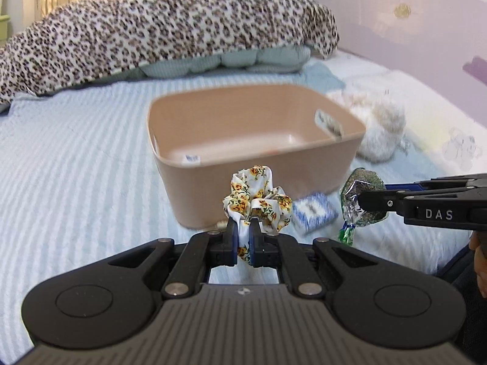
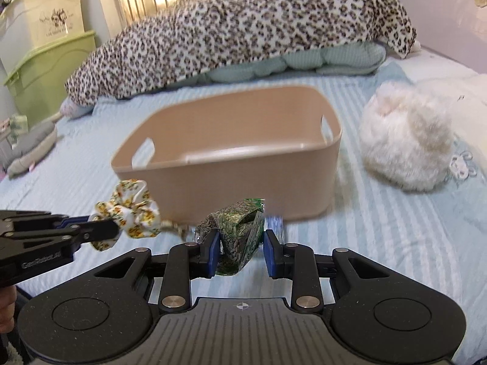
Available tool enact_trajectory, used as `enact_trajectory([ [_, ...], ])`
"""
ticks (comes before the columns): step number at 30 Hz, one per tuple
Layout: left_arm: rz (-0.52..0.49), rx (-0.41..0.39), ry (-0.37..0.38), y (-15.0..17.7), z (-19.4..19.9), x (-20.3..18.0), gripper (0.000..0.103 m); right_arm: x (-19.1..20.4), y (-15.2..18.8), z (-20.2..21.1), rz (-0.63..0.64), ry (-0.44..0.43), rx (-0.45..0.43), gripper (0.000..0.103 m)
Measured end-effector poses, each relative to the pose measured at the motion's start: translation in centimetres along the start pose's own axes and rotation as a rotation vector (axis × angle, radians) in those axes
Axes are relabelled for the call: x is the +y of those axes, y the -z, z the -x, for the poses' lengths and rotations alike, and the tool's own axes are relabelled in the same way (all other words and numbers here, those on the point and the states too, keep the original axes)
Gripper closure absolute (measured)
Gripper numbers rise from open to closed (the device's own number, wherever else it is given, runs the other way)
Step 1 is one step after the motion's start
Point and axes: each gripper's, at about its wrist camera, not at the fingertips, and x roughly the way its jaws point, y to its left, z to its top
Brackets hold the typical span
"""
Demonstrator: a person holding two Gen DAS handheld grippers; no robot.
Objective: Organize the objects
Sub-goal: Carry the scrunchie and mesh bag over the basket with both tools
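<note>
Scrunchie (image 1: 257, 196), white floral cloth, sits clamped in the left gripper (image 1: 242, 237): jaws nearly together, pinching one fold, the rest of the loop bunched above and ahead of the fingertips, clear of the bed. Right gripper (image 2: 240, 251) holds a foil-wrapped packet (image 2: 236, 237) with a green-and-silver speckled wrapper. In its own wrist view the jaws stand partly apart; the packet presses the left pad, a gap shows at the right pad. In the left wrist view the packet's long axis runs roughly vertical, twisted tail with green tie pointing down. Both items hang over the striped pale-blue bedspread (image 1: 76, 152), just in front of the near wall of the tan plastic bin (image 1: 258, 140). A small blue-and-white box (image 1: 313, 210) lies on the bedspread beside the bin's near corner. Right of the bin, a white fluffy plush (image 2: 408, 140). Beyond the bin, a leopard-print blanket (image 2: 243, 30) over green bedding.
</note>
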Motion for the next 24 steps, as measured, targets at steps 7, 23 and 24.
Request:
enact_trajectory([
  [7, 0.021, -0.118, -0.048, -4.2, 2.2, 1.1, 0.095, -0.5, -3.8, 1.7, -0.012, 0.001, -0.104, 0.075],
  [23, 0.061, -0.086, -0.106, -10.1, -6.2, 1.8, 0.095, -1.6, -10.1, -3.0, -0.042, 0.054, -0.168, 0.075],
  [24, 0.067, -0.069, -0.111, -10.3, -7.0, 1.9, 0.095, -1.7, -10.2, -3.7, -0.039, 0.062, -0.162, 0.075],
])
